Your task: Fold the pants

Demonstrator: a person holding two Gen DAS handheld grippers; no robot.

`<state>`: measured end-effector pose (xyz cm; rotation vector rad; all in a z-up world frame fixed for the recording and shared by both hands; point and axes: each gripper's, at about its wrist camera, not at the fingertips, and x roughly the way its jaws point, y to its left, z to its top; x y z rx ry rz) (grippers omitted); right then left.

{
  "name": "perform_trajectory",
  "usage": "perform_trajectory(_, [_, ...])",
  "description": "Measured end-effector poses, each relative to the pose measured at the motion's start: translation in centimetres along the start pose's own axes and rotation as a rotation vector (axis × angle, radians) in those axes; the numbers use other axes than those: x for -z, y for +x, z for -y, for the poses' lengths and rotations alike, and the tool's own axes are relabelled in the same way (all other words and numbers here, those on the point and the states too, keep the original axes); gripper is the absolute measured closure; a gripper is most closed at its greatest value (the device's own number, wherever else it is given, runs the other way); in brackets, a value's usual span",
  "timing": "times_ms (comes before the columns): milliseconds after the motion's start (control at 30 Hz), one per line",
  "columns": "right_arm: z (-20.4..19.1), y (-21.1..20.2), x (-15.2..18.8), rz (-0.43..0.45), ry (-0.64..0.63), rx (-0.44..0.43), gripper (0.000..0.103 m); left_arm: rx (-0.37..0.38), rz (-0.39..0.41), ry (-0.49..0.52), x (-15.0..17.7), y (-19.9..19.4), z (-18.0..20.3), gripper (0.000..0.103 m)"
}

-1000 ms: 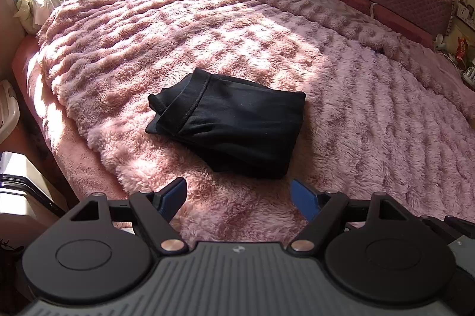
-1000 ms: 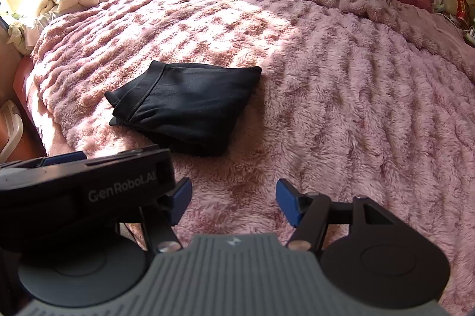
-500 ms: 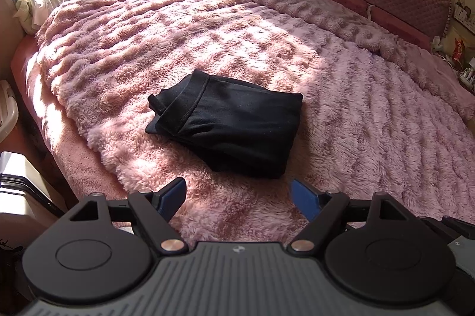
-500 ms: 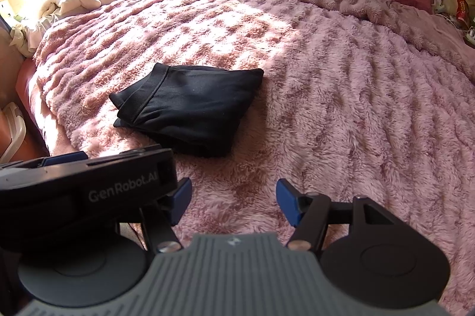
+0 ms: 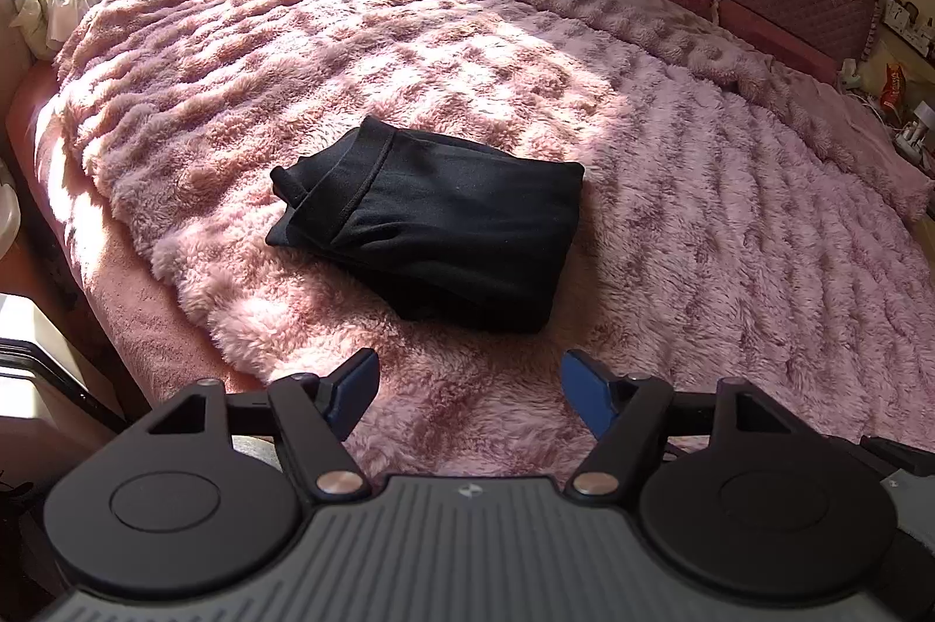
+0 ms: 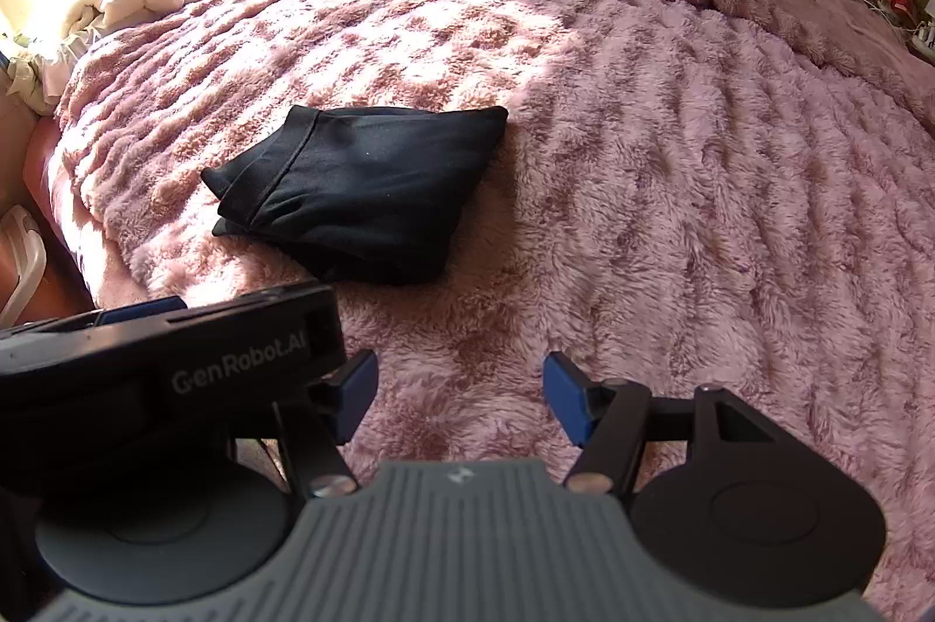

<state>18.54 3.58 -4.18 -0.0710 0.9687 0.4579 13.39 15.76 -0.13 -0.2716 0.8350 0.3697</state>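
Meanwhile both grippers pointed downward above the near blanket (image 5: pixel 730 224), short of the folded pants (image 5: pixel 444 224): left gripper (image 5: pixel 467 388) closing on nothing, right gripper (image 6: pixel 459 397) apart, empty.

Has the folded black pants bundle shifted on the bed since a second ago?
No. The black pants lie in the same spot on the pink fluffy blanket, same distance from the blanket's near edge.

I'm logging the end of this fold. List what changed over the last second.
Only the left gripper changed: its jaws are closing a little, with nothing between them. Nothing was taken hold of or let go. The folded pants lie as before on the pink blanket, untouched. The right gripper stays open and empty, short of the pants.
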Motion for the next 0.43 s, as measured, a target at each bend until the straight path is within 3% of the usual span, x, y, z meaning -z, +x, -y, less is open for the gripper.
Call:
perform_trajectory(300, [0.33, 0.56, 0.15, -0.012, 0.008, -0.012, 0.044, 0.007, -0.011, 0.001, 0.30, 0.55, 0.02, 0.025])
perform_trajectory(433, [0.38, 0.95, 0.27, -0.020, 0.013, -0.013, 0.044, -0.015, -0.021, 0.001, 0.45, 0.84, 0.27, 0.015])
